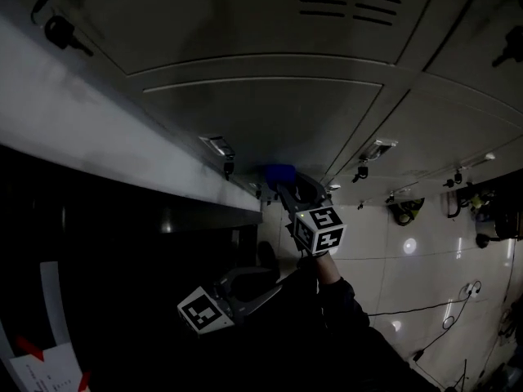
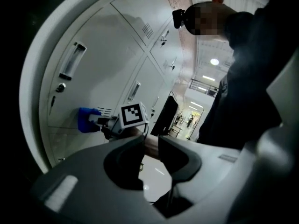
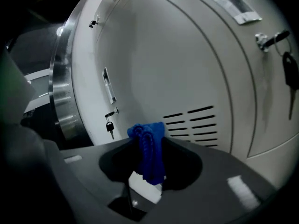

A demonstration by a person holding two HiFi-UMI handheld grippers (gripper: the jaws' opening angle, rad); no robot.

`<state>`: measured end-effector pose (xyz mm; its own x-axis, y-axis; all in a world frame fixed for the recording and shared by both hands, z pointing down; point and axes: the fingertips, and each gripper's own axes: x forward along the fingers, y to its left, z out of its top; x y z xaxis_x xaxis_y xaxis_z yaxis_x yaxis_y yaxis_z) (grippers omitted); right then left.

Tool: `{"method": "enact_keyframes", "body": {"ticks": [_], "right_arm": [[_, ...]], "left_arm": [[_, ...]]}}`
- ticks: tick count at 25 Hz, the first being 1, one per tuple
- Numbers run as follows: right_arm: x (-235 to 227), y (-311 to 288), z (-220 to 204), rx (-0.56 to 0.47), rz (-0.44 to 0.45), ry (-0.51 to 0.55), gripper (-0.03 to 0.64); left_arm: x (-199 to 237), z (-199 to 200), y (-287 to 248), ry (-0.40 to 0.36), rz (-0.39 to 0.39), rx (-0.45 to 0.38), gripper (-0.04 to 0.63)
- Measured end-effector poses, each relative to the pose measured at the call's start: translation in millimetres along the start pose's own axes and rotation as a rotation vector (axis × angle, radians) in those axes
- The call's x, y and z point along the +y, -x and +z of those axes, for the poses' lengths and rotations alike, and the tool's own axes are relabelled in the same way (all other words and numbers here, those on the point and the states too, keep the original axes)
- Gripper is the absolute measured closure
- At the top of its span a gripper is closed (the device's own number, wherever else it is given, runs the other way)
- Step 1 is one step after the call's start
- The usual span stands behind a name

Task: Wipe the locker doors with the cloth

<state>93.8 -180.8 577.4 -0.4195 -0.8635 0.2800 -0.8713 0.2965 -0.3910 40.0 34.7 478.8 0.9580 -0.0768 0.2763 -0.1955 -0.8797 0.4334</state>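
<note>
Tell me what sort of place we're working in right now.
Most likely a locker room or locker corridor: a bank of pale metal locker doors with vent slots, keys hanging in the locks, and a glossy tiled floor.

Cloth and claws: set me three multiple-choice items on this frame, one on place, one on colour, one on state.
1. Where is the cloth?
A. on the floor
B. in the right claw, close to a locker door and its vent slots
C. hung on a key

2. What colour is the cloth?
A. red
B. blue
C. yellow

3. The left claw is:
A. empty, jaws slightly apart
B. shut on a key
C. shut on a handle

Answers: 1 B, the right gripper view shows it pinched between the jaws; 2 B, it is blue in all three views; 3 A, nothing sits between its jaws.
</note>
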Motion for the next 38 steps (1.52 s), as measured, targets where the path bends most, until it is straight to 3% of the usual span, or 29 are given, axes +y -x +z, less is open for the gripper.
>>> {"method": "enact_keyframes", "body": {"ticks": [11, 19, 26, 38], "right_arm": [[-68, 55, 2, 0.006, -0.043, -0.014, 0.486], [-75, 64, 0, 0.011, -0.046, -0.022, 0.486], [-37, 36, -17, 0.041, -0.003, -0.021, 0.486], [58, -69, -49, 0.105, 0.092, 0.005, 0.485]], "left_arm": [[-33, 8, -70, 0.004, -0.01, 0.015, 0.503], [-36, 9, -78, 0.015, -0.005, 0.008, 0.503], [-22, 5, -48, 0.017, 0.004, 0.002, 0.503], [30, -11, 47, 0.024, 0.065, -0.003, 0.503]]}}
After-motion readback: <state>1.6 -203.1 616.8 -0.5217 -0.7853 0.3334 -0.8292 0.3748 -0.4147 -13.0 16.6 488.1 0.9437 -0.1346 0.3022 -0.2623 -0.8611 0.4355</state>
